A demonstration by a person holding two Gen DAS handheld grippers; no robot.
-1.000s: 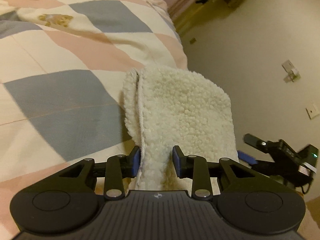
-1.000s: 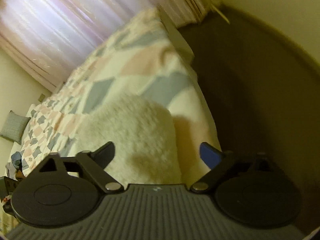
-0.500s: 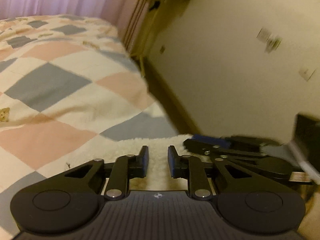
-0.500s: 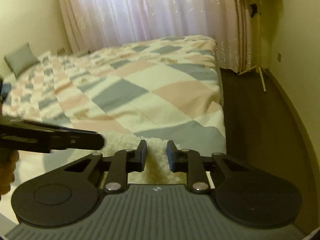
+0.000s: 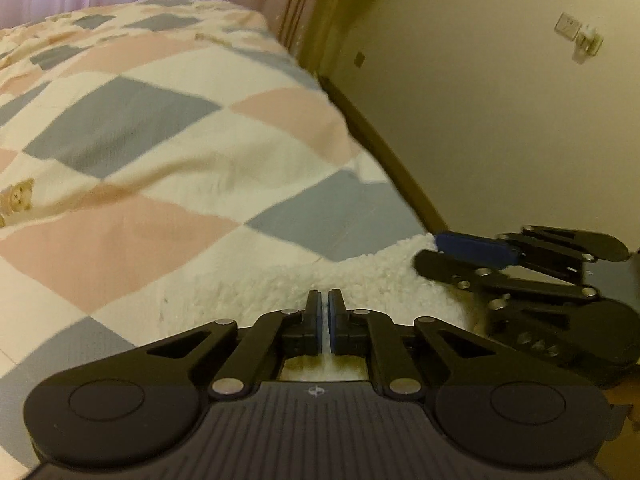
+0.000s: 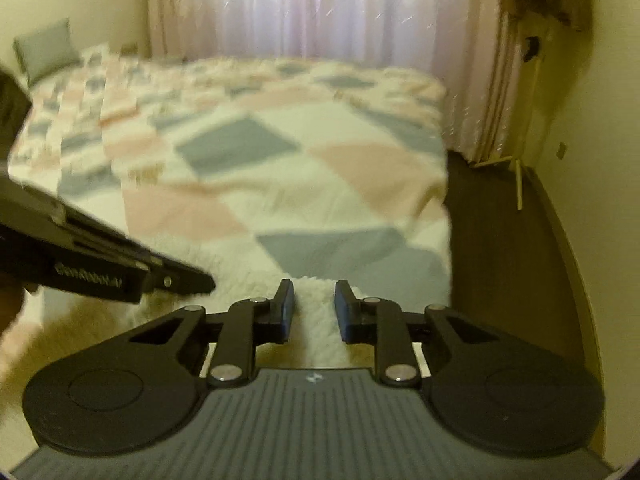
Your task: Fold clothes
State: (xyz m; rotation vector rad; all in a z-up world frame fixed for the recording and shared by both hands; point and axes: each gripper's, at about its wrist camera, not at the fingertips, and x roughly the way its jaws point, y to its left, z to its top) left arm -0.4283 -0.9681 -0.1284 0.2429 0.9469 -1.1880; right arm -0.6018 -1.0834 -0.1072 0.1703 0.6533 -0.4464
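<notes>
Garment: white fleece garment [image 5: 352,280] lies at the near edge of the bed, at 6 o'clock in both wrist views, on the checked quilt [image 5: 168,168]. Its outline is mostly hidden by the tools.

Left gripper [image 5: 324,314]: clenched almost flat, only a sliver between the blue pads [image 5: 318,320]. Fleece shows just beyond the tips and under the linkage. Judged to be pinching a thin layer of it, though the contact itself is hidden.

Right gripper [image 6: 315,310]: partly released, a clear gap between the pads, fleece [image 6: 316,320] visible in that gap but neither pad seen pressing it. In the left view it sits at 3 o'clock, over the garment's far corner.

Step in hand: judged to be taking hold of the near edge at two points before a fold toward 12 o'clock.

Method advised: seat the right pads fully over the hem before clenching; take every layer at that corner, not the top pile only. Keep both grips level and carry the edge as one straight line.

Risk: thick pile may slip from a shallow pinch; garment lies near the mattress edge and dark floor [image 6: 504,240] at 3 o'clock.
</notes>
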